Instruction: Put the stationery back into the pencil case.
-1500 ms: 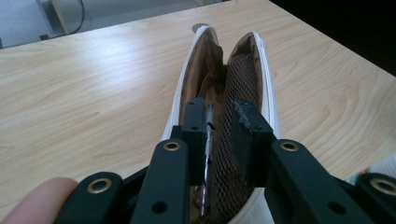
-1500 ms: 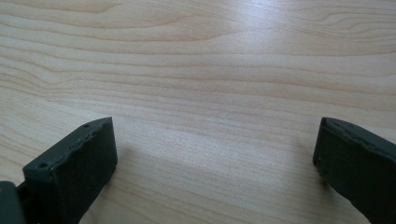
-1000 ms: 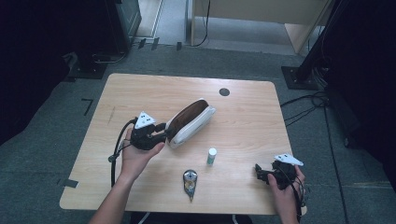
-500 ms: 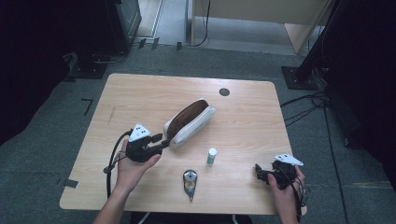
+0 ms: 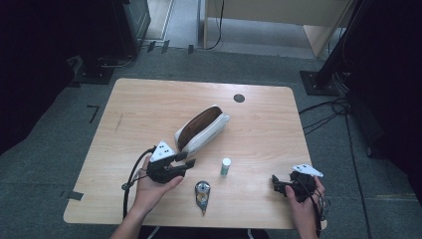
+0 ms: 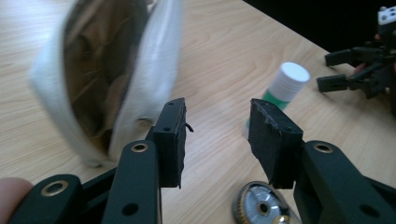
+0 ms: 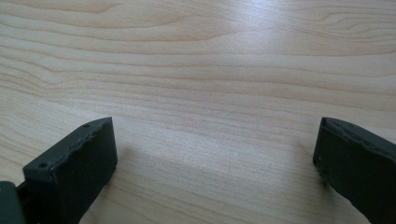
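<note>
Two grippers are at the near side of the tabletop (image 5: 149,104), one in each of the person's hands. The left gripper (image 5: 188,160) sits near the front left, just off the near end of the pouch (image 5: 201,130), pointing toward the right of the high view. Its fingers (image 6: 170,135) stand partly apart, nothing is between them, and they have just been opening. In the left gripper view the gap between those fingers shows bare wood, with the pouch to the left of them and the glue stick (image 6: 280,88) beyond the right one. The pouch is white outside, brown inside, lies on its side with its mouth open, and runs diagonally across the middle of the tabletop. The glue stick (image 5: 226,166), white-capped with a green band, stands upright just right of the left gripper, apart from it and from the pouch. A round metal tape dispenser (image 5: 202,191) lies flat near the front edge, just below and right of the left gripper, untouched; its rim shows at the bottom of the left gripper view (image 6: 261,207). The right gripper (image 5: 275,183) rests at the front right corner, well apart from the three things. Its fingers (image 7: 74,168) are spread wide over bare wood, holding nothing. A dark round grommet (image 5: 239,98) sits in the tabletop near the far edge.
</note>
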Demonstrator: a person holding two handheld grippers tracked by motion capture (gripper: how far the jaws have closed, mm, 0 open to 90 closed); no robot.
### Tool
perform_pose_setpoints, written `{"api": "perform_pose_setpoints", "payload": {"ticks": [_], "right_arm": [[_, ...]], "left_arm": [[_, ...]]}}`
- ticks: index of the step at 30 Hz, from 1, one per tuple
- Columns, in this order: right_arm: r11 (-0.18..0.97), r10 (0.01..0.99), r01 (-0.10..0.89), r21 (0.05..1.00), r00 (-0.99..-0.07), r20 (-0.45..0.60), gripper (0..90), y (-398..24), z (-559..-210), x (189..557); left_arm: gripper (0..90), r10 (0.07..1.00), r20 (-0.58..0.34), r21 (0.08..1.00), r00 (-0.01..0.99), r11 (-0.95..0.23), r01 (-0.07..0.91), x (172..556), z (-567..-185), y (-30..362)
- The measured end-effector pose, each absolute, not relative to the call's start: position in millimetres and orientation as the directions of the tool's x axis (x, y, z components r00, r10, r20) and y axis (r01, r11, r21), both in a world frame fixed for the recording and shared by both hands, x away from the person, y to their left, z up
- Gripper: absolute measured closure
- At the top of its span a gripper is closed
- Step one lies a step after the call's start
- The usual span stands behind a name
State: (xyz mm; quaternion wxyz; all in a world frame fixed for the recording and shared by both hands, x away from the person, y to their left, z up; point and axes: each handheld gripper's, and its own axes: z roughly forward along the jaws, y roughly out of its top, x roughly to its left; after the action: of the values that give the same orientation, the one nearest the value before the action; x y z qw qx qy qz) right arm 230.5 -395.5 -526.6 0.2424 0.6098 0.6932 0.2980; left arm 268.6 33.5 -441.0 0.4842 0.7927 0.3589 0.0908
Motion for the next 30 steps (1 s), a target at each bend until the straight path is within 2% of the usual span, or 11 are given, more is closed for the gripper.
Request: {"api": "perform_pose_setpoints", "payload": {"ticks": [17,30], "right_arm": [[0.079,0.99,0.701,0.709,-0.139,0.027,0.0,-395.6,-526.6,230.5],[0.079,0.99,0.701,0.709,-0.139,0.028,0.0,-395.6,-526.6,230.5]], "left_arm": [[53.6,0.557,-0.191,0.837,0.808,-0.338,0.43,268.2,-450.2,-16.9],[51.4,0.541,-0.141,0.836,0.829,-0.383,0.392,271.3,-459.5,-45.5]]}}
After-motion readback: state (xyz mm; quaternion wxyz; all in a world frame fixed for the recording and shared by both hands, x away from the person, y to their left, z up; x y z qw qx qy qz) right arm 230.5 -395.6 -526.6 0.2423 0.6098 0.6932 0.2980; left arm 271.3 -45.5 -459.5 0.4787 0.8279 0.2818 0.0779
